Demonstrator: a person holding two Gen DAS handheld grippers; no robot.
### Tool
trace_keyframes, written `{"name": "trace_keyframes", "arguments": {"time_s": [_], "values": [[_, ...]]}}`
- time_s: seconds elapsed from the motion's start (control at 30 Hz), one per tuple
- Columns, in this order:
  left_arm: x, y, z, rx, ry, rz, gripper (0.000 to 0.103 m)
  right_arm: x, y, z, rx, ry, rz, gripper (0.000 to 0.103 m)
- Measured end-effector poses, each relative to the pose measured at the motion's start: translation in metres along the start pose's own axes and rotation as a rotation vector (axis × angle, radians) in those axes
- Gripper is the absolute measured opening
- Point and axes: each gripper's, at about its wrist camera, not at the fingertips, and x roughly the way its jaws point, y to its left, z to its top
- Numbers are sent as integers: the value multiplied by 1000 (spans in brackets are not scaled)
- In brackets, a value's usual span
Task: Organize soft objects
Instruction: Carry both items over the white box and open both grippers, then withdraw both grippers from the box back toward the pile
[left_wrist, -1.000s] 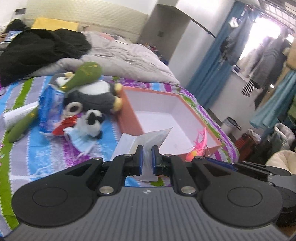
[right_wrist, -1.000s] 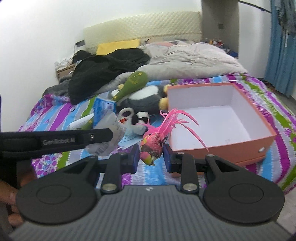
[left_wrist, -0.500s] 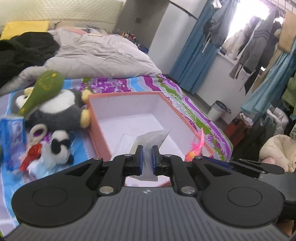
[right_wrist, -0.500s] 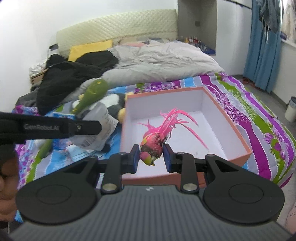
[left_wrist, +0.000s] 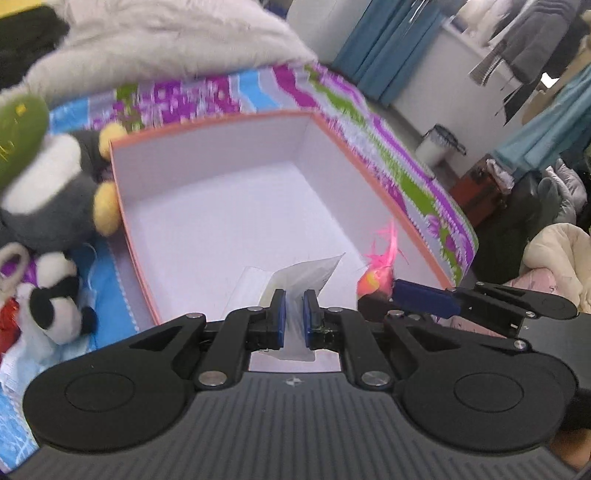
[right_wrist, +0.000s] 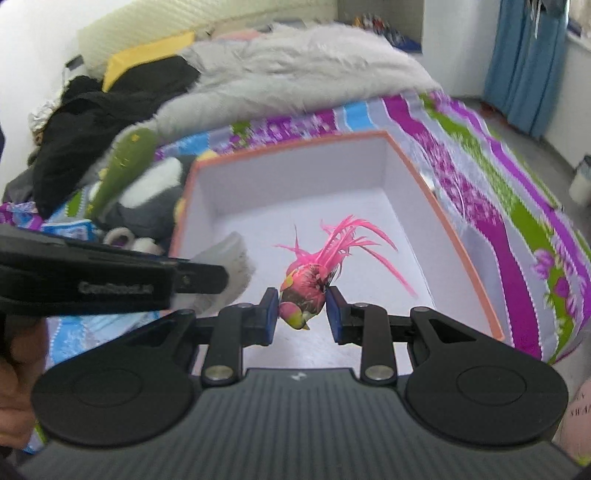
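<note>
Both over the open box (right_wrist: 417, 192) near the bed's right edge. Left hand-held gripper (left_wrist: 293, 317) pinches a thin plastic bag (left_wrist: 303, 273); right hand-held gripper (right_wrist: 301, 314) clamps a feathered toy bird (right_wrist: 310, 280). Risks: bag clinging to pads on release; long feathers snagging the box wall; grippers close, may collide.

It was a home bedroom: a striped purple-and-green bedspread (right_wrist: 491, 206), a rumpled grey duvet (right_wrist: 295, 70), and coats hung by blue curtains (left_wrist: 376, 51).
</note>
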Motion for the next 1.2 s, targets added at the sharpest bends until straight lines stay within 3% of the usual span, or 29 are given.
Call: {"name": "trace_keyframes", "arguments": {"time_s": [0.27,0.33,0.4,0.43,0.67,1.2], "values": [[18,7,10,-32,46,12,12,21,-25,-11,52,63,-4,33],[18,4,12,-19,60,13,26,23,-26,-13,42,77,0,36],[13,1,11,-19,51,21,42,22,-27,-15,50,83,5,49],[10,0,10,-12,35,19,42,19,-28,-16,51,73,8,54],[-11,-1,-3,24,-11,39,42,2,-23,-23,39,17,-8,54],[-118,-7,-81,150,-272,78,43,-83,12,-67,39,-222,56,54]]}}
